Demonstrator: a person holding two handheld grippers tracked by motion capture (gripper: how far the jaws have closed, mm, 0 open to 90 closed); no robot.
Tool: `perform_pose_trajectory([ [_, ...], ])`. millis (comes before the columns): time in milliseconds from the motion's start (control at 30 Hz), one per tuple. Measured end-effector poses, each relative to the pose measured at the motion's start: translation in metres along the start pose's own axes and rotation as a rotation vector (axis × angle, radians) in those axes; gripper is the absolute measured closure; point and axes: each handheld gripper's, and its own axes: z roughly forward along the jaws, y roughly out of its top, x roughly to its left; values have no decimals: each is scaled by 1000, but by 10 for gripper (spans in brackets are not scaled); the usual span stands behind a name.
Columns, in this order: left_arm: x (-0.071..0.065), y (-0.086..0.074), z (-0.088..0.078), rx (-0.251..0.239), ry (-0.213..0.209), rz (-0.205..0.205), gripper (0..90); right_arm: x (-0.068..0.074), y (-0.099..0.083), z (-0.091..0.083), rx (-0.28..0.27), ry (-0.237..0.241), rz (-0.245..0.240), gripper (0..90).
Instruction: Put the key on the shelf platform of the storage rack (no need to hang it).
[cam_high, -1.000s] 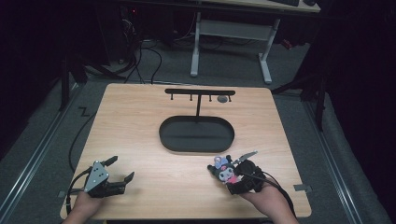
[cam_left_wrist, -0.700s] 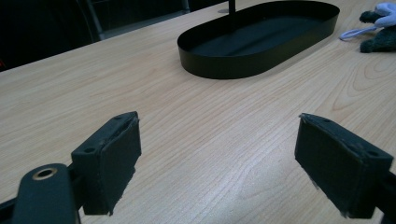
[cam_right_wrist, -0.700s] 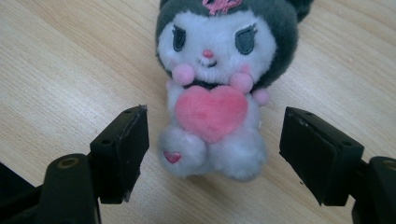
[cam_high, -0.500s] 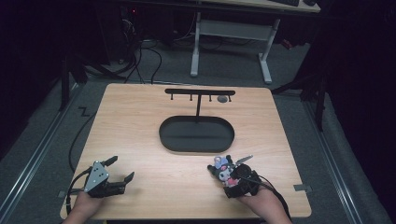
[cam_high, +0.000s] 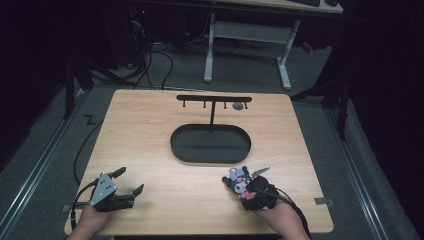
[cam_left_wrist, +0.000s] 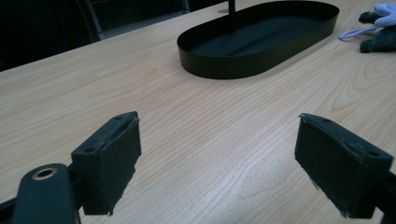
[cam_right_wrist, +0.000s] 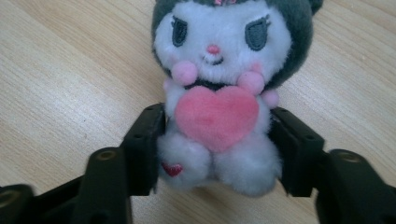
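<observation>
At the lower right of the high view, your right gripper (cam_high: 243, 181) has just been closing its jaws, and its pads now press on both sides of the one plush toy (cam_right_wrist: 219, 88), a white and grey figure hugging a pink heart, which sits on the table (cam_high: 150, 135). At the lower left your left gripper (cam_high: 129, 181) rests with its two jaws spread wide, bare wood between them. Farther up, at the frame's centre, lies one black oval tray (cam_high: 210, 144), and from it rises one T-shaped stand (cam_high: 214, 99) with a single small round thing hanging under the right end of its bar.
</observation>
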Motion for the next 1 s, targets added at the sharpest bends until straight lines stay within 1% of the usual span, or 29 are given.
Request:
perform_pose_trajectory([
  [133,0,0,0,-1,1,0,154,1,1,-1,1,-15,3,461],
  [533,0,0,0,-2,1,0,154,3,2,-4,-7,-4,-2,478],
  [567,0,0,0,-2,1,1,154,3,3,-5,-12,-3,1,478],
  [600,0,0,0,-2,1,1,154,4,3,-7,-11,-4,16,478],
  [633,0,0,0,-2,1,1,154,2,3,-8,-18,-6,0,478],
  [667,0,0,0,-2,1,0,154,1,5,-10,-29,-6,-4,478],
  [700,0,0,0,-2,1,0,154,1,5,-10,-29,-6,-4,478],
  [733,0,0,0,-2,1,0,154,1,5,-11,-26,-10,7,478],
  [767,0,0,0,-2,1,0,154,0,6,-12,-27,-13,0,478],
  [1000,0,0,0,-2,1,0,154,-2,10,-20,-34,-25,-9,478],
])
